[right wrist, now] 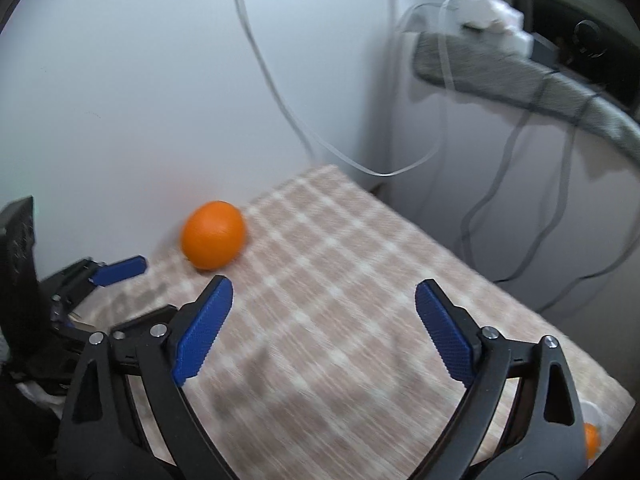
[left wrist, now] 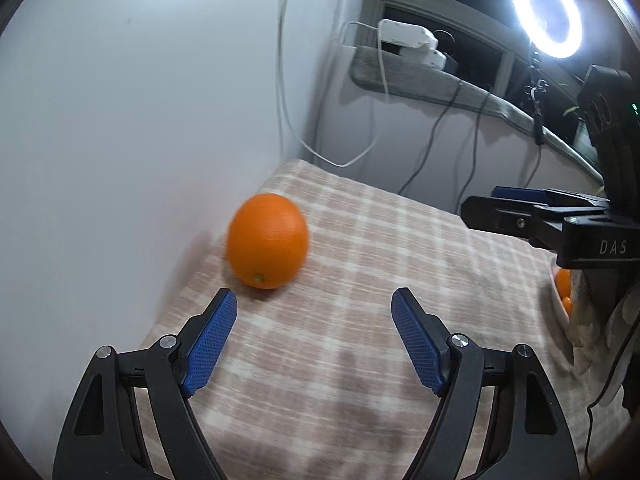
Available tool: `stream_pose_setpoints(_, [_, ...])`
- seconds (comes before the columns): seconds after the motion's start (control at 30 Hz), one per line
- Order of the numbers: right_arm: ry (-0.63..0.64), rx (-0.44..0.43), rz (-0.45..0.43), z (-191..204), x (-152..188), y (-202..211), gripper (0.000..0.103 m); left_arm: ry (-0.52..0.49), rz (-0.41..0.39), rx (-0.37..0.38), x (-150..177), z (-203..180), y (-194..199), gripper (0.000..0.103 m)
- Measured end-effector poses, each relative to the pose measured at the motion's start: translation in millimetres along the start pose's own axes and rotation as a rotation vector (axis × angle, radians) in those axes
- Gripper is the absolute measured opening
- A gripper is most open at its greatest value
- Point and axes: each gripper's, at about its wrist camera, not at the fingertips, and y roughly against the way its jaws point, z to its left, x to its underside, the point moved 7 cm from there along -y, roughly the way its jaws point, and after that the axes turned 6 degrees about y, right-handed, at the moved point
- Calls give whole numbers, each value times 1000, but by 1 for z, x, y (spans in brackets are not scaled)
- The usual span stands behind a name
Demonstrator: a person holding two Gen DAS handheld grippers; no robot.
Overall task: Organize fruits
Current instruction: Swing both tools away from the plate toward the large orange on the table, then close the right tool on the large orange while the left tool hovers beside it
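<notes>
Left gripper (left wrist: 314, 300) spread wide (empty); orange (left wrist: 267, 241) ahead, stem-end toward camera.

Two low wrist views, shared orange (left wrist: 267, 241)

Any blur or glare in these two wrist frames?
Left wrist: the white ring light blows out top right; the round orange fruit is slightly smeared. Right wrist: no glare, but the checked beige cloth streaks with motion blur, as do the cables; the blue finger pads stay sharp.
</notes>
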Motion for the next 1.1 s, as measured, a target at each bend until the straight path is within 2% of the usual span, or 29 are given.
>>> stream_pose_setpoints(0.3, [-13,-161,26,33,-20,-52,95,10,5,-15,-7,14,-18,76])
stream_pose_setpoints(0.47, [-22,-228,51,47,-28,-77,95,2,16,-13,-9,14,-28,65])
stream_pose_setpoints(0.63, [-53,-301,84,54,-31,-99,89,12,14,-12,-13,17,-34,62])
stream_pose_setpoints(0.87, [-128,-393,124,56,-31,-124,74,11,12,-16,-16,21,-38,57])
stream_pose_setpoints(1.1, [-175,-461,152,56,-33,-140,74,19,13,-27,-20,28,-42,57])
